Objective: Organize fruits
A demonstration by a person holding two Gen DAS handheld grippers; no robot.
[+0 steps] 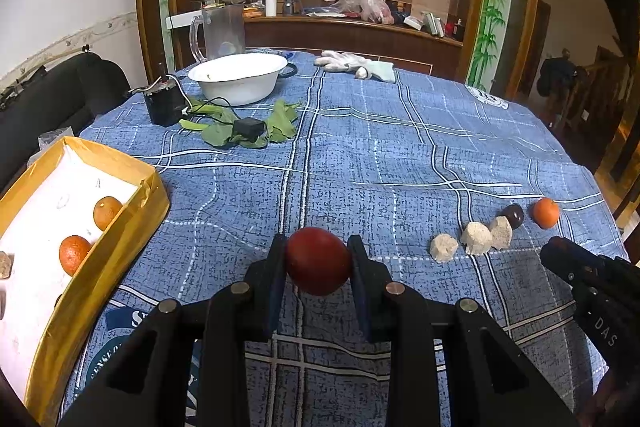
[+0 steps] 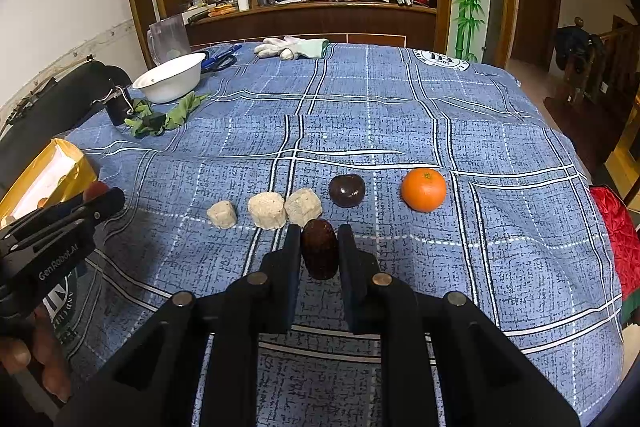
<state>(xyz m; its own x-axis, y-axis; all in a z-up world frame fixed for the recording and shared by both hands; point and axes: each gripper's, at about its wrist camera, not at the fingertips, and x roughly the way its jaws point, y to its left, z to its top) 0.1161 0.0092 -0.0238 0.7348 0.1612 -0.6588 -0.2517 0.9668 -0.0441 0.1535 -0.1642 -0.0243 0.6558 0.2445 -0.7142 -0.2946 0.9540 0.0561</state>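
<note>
My left gripper (image 1: 318,261) clamps a round red fruit (image 1: 319,261); my right gripper (image 2: 319,251) clamps an oblong dark-brown fruit (image 2: 319,249). Two oranges (image 1: 90,231) sit in the yellow cardboard box (image 1: 100,267); a glossy dark plum (image 2: 346,190) and a bright orange (image 2: 423,189) are left on the blue checked cloth (image 2: 400,115).

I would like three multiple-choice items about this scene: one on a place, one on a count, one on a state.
1. Where is the yellow box?
A. left edge of the table
B. beside the white bowl
C. on the far counter

2. How many pale lumps lie in the row on the cloth?
A. two
B. three
C. five

3. What does the left gripper hold?
A. nothing
B. an orange
C. a red fruit

Answers: 1 A, the box sits at the left edge; 2 B, three show side by side; 3 C, its fingers clamp the red fruit.
</note>
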